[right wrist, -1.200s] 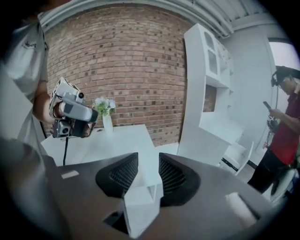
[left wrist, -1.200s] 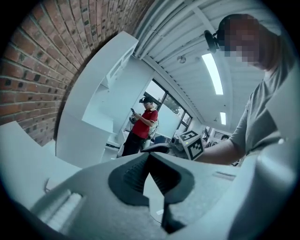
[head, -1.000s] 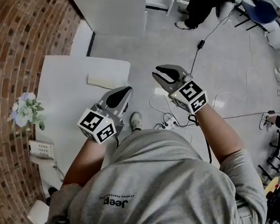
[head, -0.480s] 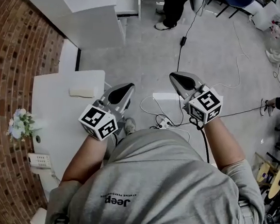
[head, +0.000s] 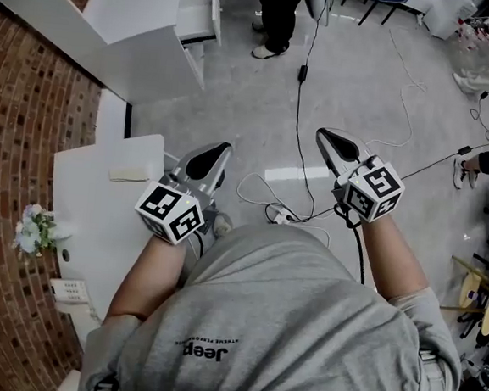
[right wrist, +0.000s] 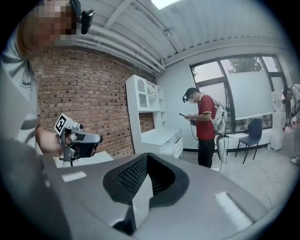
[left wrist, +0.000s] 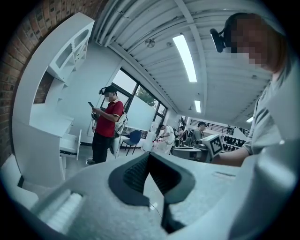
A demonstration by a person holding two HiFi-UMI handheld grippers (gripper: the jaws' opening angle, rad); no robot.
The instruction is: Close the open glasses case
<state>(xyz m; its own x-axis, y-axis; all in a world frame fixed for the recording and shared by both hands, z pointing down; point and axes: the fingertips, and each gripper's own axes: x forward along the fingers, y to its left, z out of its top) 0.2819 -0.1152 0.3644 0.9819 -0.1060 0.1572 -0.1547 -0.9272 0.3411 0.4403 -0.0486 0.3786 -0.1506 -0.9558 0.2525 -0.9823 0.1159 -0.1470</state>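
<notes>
Seen from above, a person in a grey shirt holds a gripper in each hand, both raised in front of the chest and pointing away from the body. The left gripper [head: 224,149] has its jaws closed, tips meeting, with nothing between them. The right gripper [head: 323,134] also has its jaws closed and empty. Each carries its cube of black-and-white square markers.

To the person's left stands a white table [head: 97,229] against a brick wall [head: 29,129]. The glasses case [head: 129,174], pale and flat, lies on the table near its far edge, close to the far right corner. Whether its lid is up cannot be made out. Neither gripper touches it: the left one appears just past the table's right edge, the right one well apart over the grey floor [head: 235,104].

A small bunch of flowers [head: 31,230] sits at the table's left edge. Cables [head: 266,192] trail across the floor. A person in a red shirt [left wrist: 107,124] stands further off.
</notes>
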